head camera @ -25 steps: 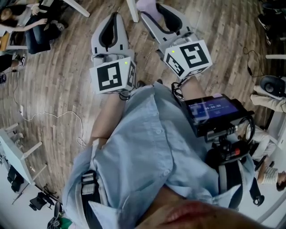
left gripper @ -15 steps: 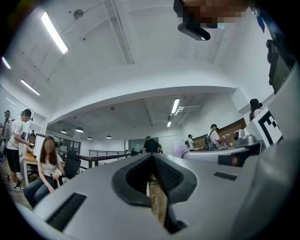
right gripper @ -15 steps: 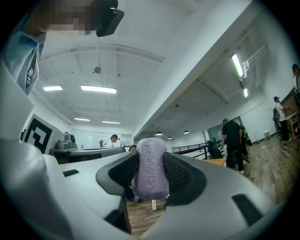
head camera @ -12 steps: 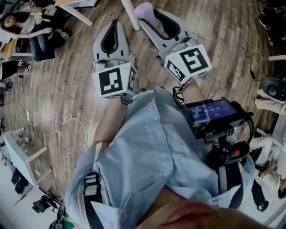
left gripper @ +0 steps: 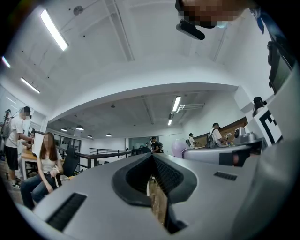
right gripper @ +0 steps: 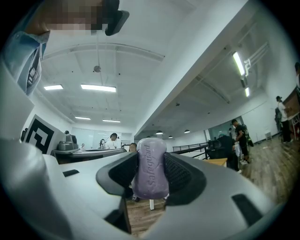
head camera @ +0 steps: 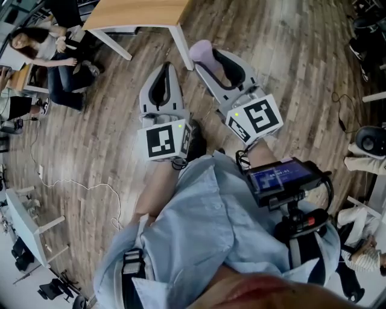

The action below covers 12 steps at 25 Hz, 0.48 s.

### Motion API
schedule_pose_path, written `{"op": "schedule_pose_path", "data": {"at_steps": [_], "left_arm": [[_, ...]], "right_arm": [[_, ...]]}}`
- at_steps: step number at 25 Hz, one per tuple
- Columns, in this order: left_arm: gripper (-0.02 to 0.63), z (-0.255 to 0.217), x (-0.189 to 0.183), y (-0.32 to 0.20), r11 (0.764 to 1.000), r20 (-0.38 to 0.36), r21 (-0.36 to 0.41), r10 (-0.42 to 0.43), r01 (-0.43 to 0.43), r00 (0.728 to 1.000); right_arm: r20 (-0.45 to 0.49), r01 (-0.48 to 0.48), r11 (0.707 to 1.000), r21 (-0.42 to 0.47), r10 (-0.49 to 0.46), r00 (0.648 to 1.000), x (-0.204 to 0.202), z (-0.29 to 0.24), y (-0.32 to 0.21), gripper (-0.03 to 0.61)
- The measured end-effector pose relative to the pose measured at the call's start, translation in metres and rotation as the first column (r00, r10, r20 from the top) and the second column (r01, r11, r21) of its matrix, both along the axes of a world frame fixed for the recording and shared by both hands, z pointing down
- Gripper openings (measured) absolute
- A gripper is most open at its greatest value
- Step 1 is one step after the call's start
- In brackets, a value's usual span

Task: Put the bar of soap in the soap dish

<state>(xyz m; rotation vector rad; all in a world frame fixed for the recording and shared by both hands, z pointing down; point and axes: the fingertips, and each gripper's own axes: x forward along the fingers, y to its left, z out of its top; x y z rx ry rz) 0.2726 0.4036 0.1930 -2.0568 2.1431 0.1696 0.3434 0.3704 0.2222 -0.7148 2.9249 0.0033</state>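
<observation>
A lilac bar of soap (right gripper: 150, 169) stands on edge between the jaws of my right gripper (right gripper: 150, 180), which is shut on it. In the head view the soap (head camera: 201, 50) shows at the tip of the right gripper (head camera: 208, 57), held out over the wooden floor in front of the person's body. My left gripper (head camera: 166, 72) is beside it on the left, its jaws shut with nothing between them. In the left gripper view the left gripper (left gripper: 152, 161) has only a thin slit between its jaws. No soap dish is in view.
A wooden table (head camera: 136, 12) with white legs stands just beyond the grippers at the top of the head view. Seated people (head camera: 57, 51) are at the upper left. A thin cable (head camera: 84, 184) lies on the plank floor at the left. More furniture (head camera: 24, 217) lines the left edge.
Both grippers now sit lower in the head view and show in full. The wooden table has come into view at the top. The soap stays in the right gripper.
</observation>
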Motion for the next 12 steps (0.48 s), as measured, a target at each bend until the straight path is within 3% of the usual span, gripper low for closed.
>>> {"op": "schedule_pose_path", "data": {"at_steps": [6,12], "left_arm": [[0.008,0.007,-0.053,-0.075,1.000,-0.030,-0.007,0.008,-0.009,1.000],[0.008,0.003,-0.071,-0.110,0.999,-0.018,0.008,0.036,-0.036,0.999]], "right_arm": [[-0.032,-0.016,1.000,-0.011,0.016,0.999,-0.045,0.008,-0.072,0.187],[-0.016,-0.028,1.000,-0.004,0.028,0.999,-0.065,0.005,-0.104,0.187]]}}
